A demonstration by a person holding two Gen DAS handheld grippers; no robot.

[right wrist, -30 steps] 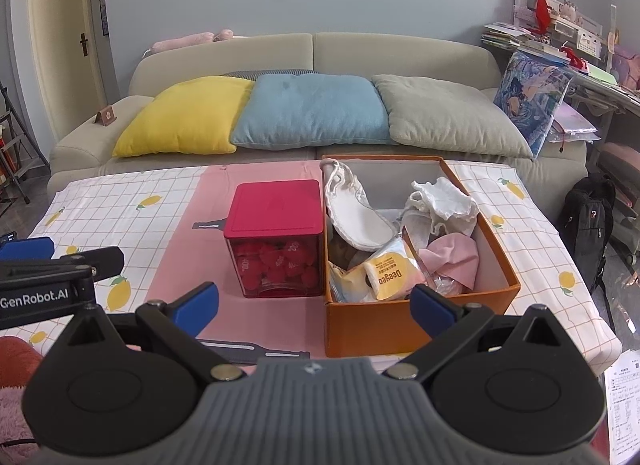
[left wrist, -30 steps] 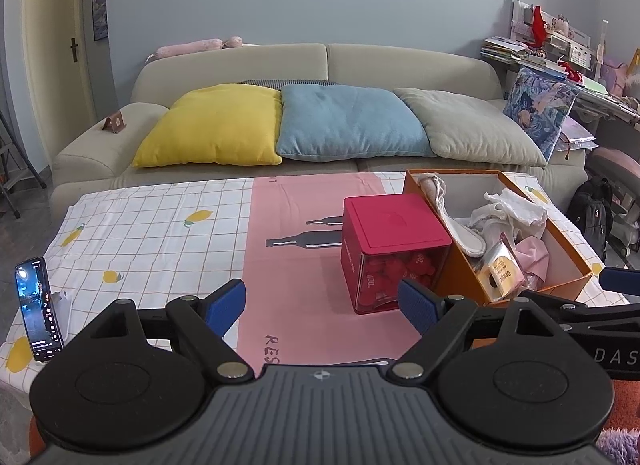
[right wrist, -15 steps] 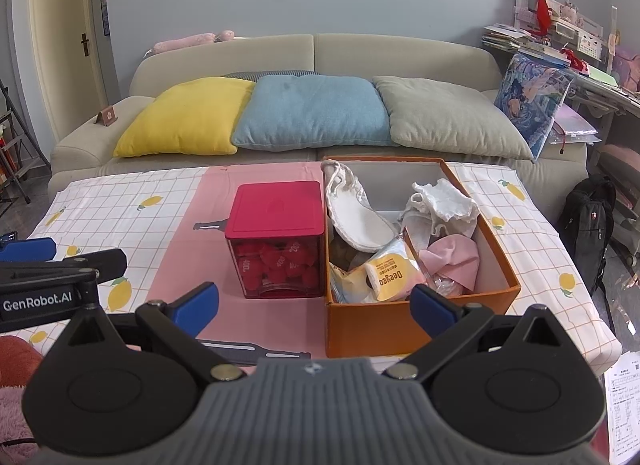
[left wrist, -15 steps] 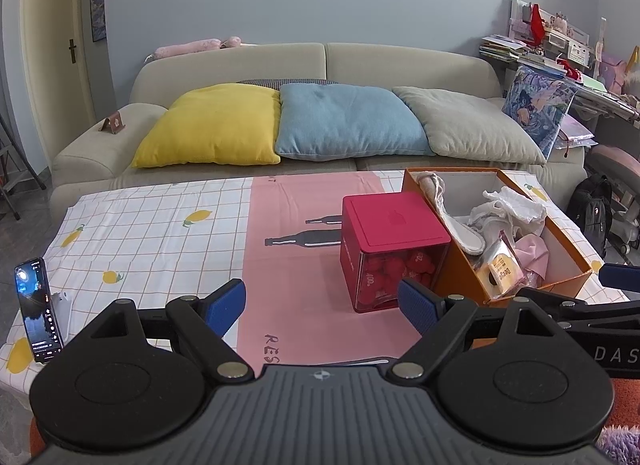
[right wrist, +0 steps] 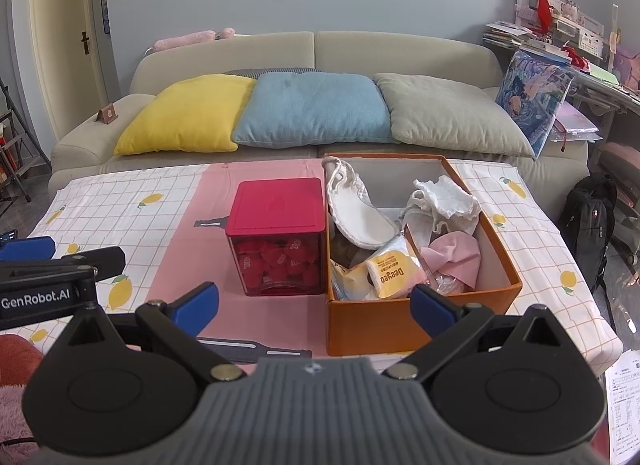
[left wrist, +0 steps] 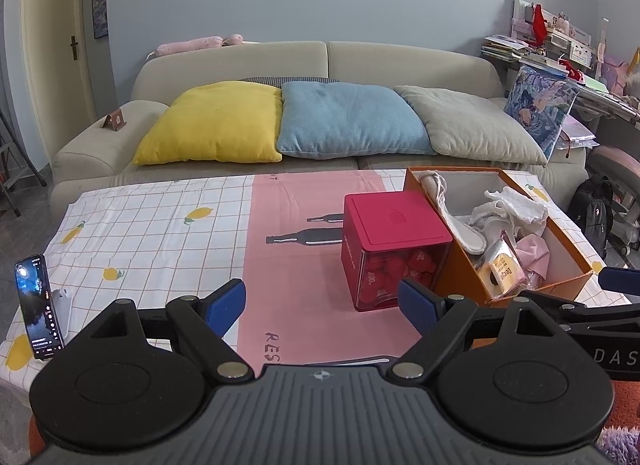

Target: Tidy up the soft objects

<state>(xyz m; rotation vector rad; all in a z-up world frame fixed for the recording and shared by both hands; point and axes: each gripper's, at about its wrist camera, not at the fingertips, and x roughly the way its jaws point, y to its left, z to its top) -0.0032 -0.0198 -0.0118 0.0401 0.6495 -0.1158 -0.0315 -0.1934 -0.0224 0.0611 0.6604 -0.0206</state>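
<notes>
An orange cardboard box [right wrist: 416, 321] [left wrist: 460, 269] sits on the table, holding white cloth pieces [right wrist: 444, 197], a pink cloth [right wrist: 456, 257], a white fabric shoe [right wrist: 356, 209] and a yellow packet [right wrist: 392, 273]. A red-lidded clear box [right wrist: 280, 237] [left wrist: 392, 233] of red soft pieces stands just left of it. My right gripper [right wrist: 314, 303] hangs open over the near table edge, in front of both boxes. My left gripper [left wrist: 322, 305] is open too, left of the red box, with nothing in it.
The table wears a checked lemon-print cloth [left wrist: 160, 225] with a pink centre strip. A phone [left wrist: 38, 305] stands at its near left edge. Behind is a sofa with yellow [left wrist: 216, 125], blue [left wrist: 348, 121] and grey [left wrist: 472, 125] cushions. A black backpack [right wrist: 588, 225] sits right of the table.
</notes>
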